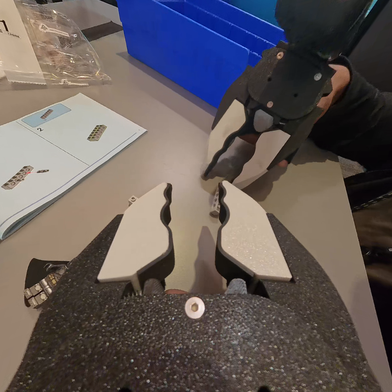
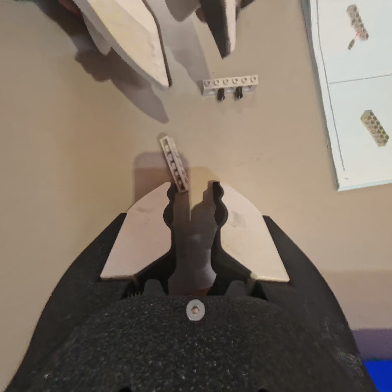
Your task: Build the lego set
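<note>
Grey beam (image 2: pixel 175 163) lying loose by right gripper (image 2: pixel 192 186); booklet (image 2: pixel 350 95) near.

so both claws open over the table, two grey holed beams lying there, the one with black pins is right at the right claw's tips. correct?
Wrong on the pins. In the right wrist view the beam at the right claw tips is the plain grey beam. The beam with black pins lies farther off, toward the left claw. Both claws are open over the table.
</note>
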`<state>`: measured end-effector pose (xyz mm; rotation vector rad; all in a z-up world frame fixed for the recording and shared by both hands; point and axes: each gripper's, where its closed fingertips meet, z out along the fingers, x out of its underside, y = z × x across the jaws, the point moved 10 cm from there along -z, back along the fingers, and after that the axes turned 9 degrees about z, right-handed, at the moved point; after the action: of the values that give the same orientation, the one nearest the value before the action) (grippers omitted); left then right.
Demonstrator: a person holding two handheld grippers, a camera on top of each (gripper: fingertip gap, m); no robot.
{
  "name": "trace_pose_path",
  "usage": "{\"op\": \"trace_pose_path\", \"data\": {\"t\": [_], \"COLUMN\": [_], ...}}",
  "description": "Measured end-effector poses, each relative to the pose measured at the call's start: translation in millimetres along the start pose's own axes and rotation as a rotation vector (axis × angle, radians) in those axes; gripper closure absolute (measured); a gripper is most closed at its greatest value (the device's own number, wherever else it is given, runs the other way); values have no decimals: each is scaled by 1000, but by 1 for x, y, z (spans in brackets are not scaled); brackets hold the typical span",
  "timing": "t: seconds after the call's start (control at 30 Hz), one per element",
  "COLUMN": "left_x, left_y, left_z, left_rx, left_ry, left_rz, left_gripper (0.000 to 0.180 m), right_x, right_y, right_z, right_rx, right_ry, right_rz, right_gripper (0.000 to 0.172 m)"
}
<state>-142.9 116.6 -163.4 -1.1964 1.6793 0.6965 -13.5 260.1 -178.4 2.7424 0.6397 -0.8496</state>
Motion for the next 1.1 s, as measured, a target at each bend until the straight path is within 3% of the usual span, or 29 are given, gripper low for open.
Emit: {"op": "trace_pose_path", "data": {"t": [0.2,0.47,0.6,0.7,0.9,1.1], "left_x": [0,-1,-2,-3,0,2], "left_y": [0,-2,-3,-5,-11,-7], "left_z": [0,-1,-3,-2,2,5], "left_rx": [-8,-30,-27,-8,27,39], "left_ry": [1,17,20,32,114,126], "left_rz": [-5,8,14,26,36,-75], "left_gripper": [138,138,138,138,138,142], "right_x": [-8,-20,-17,-14,-12,-13], "right_y": [-3,1,1,0,6,19], "right_z": [-1,9,10,9,1,0], "right_rx": [52,-28,-73,-15,119,278], "right_ry": [69,64,32,11,-208,-375], "right_rz": [-82,-189,-134,-139,-277,-416], "right_gripper": [131,132,142,157,158,158]}}
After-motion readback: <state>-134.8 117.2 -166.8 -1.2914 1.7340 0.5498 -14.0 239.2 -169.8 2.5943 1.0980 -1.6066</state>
